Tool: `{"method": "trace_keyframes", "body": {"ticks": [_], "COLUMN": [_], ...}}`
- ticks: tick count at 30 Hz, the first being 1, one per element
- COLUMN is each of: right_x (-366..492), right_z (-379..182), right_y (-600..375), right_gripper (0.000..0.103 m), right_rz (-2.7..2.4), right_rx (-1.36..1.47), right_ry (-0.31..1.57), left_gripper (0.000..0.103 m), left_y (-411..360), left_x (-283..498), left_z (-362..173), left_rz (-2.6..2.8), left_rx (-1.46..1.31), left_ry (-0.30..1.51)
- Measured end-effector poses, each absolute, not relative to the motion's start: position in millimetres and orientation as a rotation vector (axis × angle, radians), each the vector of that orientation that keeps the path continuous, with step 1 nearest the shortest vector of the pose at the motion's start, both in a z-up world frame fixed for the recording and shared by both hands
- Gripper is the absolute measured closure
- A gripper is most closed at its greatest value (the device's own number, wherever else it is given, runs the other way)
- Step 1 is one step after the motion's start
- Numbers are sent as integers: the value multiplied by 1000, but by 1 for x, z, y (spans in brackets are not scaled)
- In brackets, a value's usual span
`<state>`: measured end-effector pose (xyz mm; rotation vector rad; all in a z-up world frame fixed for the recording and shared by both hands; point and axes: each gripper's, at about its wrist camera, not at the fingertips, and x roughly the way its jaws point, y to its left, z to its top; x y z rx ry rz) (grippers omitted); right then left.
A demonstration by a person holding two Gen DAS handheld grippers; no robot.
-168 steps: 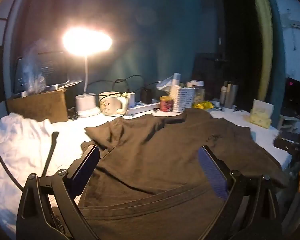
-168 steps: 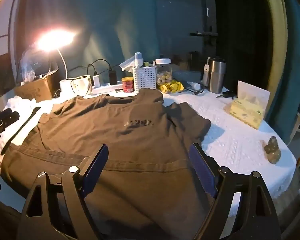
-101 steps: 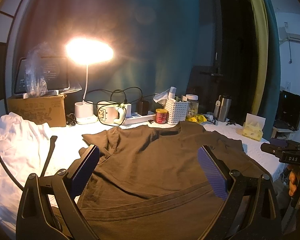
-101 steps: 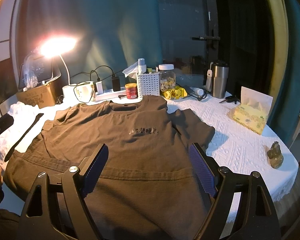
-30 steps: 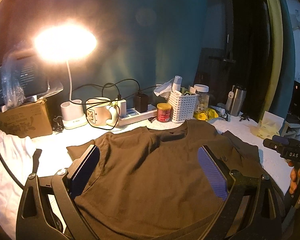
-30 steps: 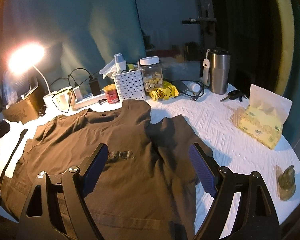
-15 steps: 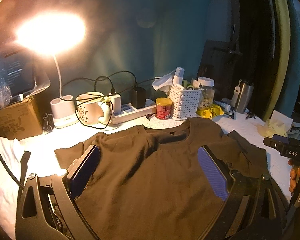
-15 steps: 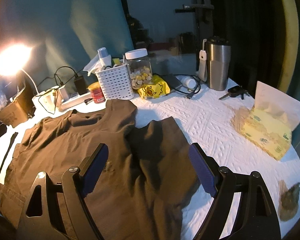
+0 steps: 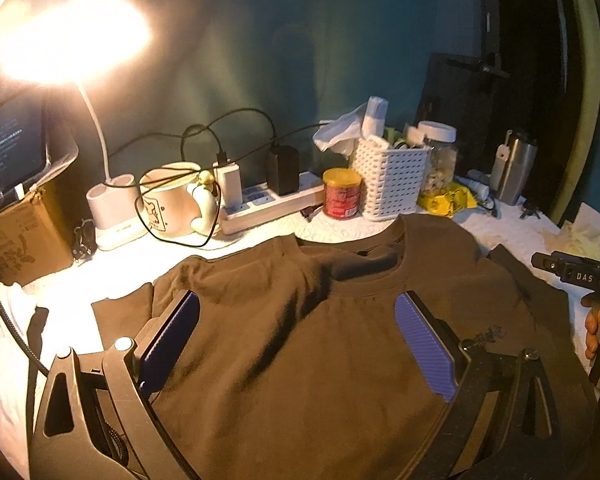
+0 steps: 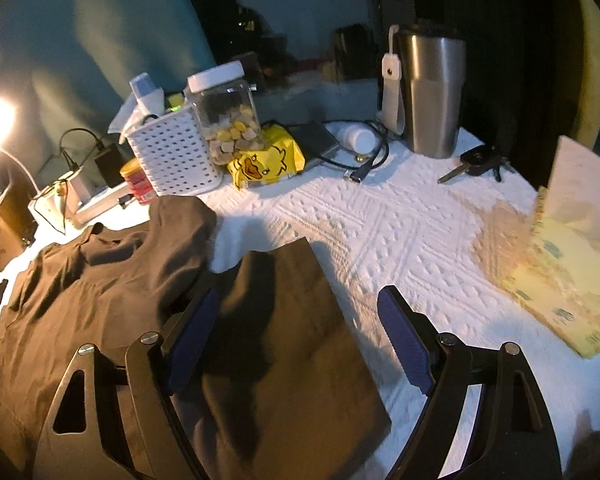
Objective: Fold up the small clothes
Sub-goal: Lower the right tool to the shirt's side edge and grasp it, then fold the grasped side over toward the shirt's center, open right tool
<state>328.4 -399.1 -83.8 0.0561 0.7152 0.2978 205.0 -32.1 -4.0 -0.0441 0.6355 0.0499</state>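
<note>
A dark brown T-shirt (image 9: 300,344) lies spread face up on the white tablecloth, its neckline (image 9: 360,252) toward the far clutter. My left gripper (image 9: 296,332) hovers open over the chest, just below the collar, with nothing between its blue pads. In the right wrist view the same T-shirt (image 10: 100,292) fills the left side, and its right sleeve (image 10: 292,320) lies flat under my right gripper (image 10: 300,324), which is open and empty. The right gripper's body and the hand holding it (image 9: 596,320) show at the right edge of the left view.
Along the far edge stand a lit desk lamp (image 9: 72,36), a mug (image 9: 172,200), a power strip (image 9: 268,204), a red can (image 9: 340,192), a white basket (image 10: 172,156), a snack jar (image 10: 228,116) and a steel tumbler (image 10: 432,96). Keys (image 10: 476,160) and a tissue pack (image 10: 568,280) lie right.
Both grippers have moved forward from the hem toward the collar end. The right one has swung right, over the sleeve. Both stay open; the shirt has not moved.
</note>
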Motion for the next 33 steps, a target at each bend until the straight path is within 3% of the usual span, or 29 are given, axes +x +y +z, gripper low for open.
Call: {"method": "trace_keyframes", "body": {"ticks": [9,13,14,18,33], "right_x": [362,370,371,372,351], "right_z": [-106,-108,-109,-110,-84], "right_y": [-392,-381,-378,-374,-428], "right_gripper": [30,52,64,90,95], "right_rz": [312,327,321,354,268], "right_rx": [38,-28,-51,-82,11], "right_ry": [804,815,814,817,706], "left_gripper": [6,6,6,6,6], "left_y": [-29,-32,-33,-34,-36], "left_x": [231,236,237,239,222], "left_z": [-24,-29,-30,-31,-14], "left_rz": [66,61,60,58,62], "left_rx": [-52,-53,-53,-56,-51], "left_ry": [708,727,730,737,691]}}
